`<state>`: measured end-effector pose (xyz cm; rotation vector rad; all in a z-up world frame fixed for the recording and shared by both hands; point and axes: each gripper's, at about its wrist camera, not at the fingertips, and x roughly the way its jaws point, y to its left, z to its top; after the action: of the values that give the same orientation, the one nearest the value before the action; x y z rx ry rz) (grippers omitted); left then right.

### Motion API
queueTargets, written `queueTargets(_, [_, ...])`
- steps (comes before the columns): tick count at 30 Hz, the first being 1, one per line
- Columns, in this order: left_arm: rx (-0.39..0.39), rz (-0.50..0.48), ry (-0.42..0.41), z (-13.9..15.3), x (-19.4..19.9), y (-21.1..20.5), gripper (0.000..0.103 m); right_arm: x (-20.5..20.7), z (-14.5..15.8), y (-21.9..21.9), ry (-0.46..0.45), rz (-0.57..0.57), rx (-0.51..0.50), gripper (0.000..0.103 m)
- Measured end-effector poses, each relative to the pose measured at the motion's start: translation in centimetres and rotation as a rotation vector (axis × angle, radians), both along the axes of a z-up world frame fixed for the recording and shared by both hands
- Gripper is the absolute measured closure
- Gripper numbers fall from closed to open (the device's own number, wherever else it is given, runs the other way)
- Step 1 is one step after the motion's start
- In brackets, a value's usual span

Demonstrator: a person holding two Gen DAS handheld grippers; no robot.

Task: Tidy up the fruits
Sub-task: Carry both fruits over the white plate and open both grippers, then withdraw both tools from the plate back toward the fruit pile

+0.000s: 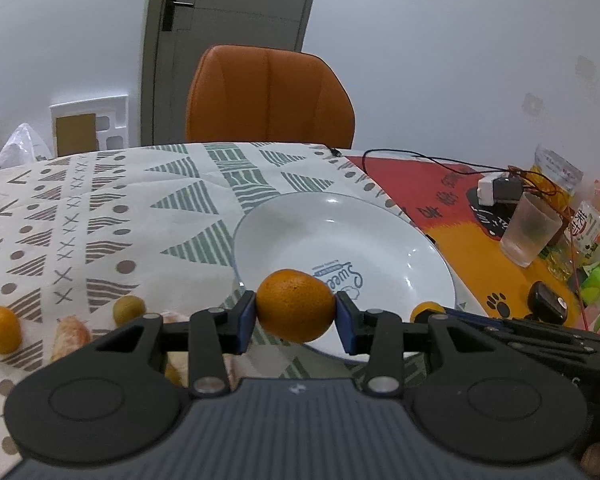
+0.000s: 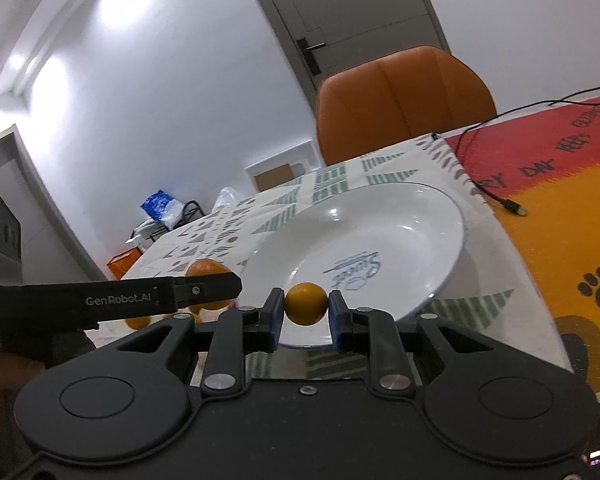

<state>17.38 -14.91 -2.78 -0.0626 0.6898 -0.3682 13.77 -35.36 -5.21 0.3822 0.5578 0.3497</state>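
A: I'm clamping an orange [image 1: 296, 305] in the left gripper [image 1: 296, 312], and a smaller orange fruit [image 2: 306, 304] in the right gripper [image 2: 304, 312], both hovering at the white plate's [image 1: 419, 256] near rim

B: I'm thinking lower them into the well before easing the jaws apart, so nothing rolls out

You see an orange fruit [image 1: 296, 305] against a white plate [image 1: 379, 232] with blue lettering, on a white tablecloth [image 1: 100, 216] patterned with green and brown triangles.

Orange chair [image 1: 270, 94] behind table; frosted cup [image 1: 529, 229], bottle [image 1: 593, 216] right.
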Motion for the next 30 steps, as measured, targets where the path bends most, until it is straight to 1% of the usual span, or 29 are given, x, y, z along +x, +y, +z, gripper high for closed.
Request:
queueTargets(3, [0.009,-0.018,0.005,-0.1,0.3,-0.7,0.063,0.2,-0.1,-0.4,0.003,-0.013,0.002,0.079])
queueTargets(5, [0.015,-0.028,0.007,-0.2,0.5,-1.1,0.063,0.2,-0.1,-0.5,-0.001,-0.021,0.000,0.074])
queueTargets(14, [0.033,-0.069,0.009,-0.2,1.1,-2.3,0.062,0.1,0.0,-0.9,-0.007,-0.043,0.008,0.074])
queueTargets(19, [0.037,-0.072,0.012,-0.2,1.3,-2.6,0.062,-0.2,0.0,-1.0,-0.009,-0.049,0.007,0.069])
queueTargets(21, [0.042,-0.064,-0.008,0.0,1.1,-2.5,0.059,-0.2,-0.1,-1.0,-0.006,-0.050,0.007,0.068])
queueTargets(23, [0.041,-0.057,-0.016,0.3,1.0,-2.2,0.059,-0.2,-0.2,-0.9,-0.003,-0.052,0.006,0.061])
queueTargets(25, [0.038,-0.037,-0.018,0.5,1.0,-1.6,0.058,-0.3,-0.4,-0.7,-0.001,-0.052,0.005,0.059])
queueTargets(27, [0.035,-0.009,-0.020,0.7,1.0,-0.7,0.053,-0.2,-0.3,-0.5,0.000,-0.045,0.003,0.059])
queueTargets(28, [0.033,0.001,-0.022,0.8,0.9,-0.3,0.052,-0.2,-0.3,-0.4,-0.002,-0.040,0.001,0.055])
queueTargets(29, [0.030,0.014,-0.024,0.8,0.8,0.2,0.049,-0.2,-0.2,-0.3,-0.006,-0.037,-0.002,0.050])
queueTargets(30, [0.030,0.024,-0.026,0.9,0.7,0.6,0.047,-0.3,-0.1,-0.2,-0.013,-0.035,-0.006,0.047])
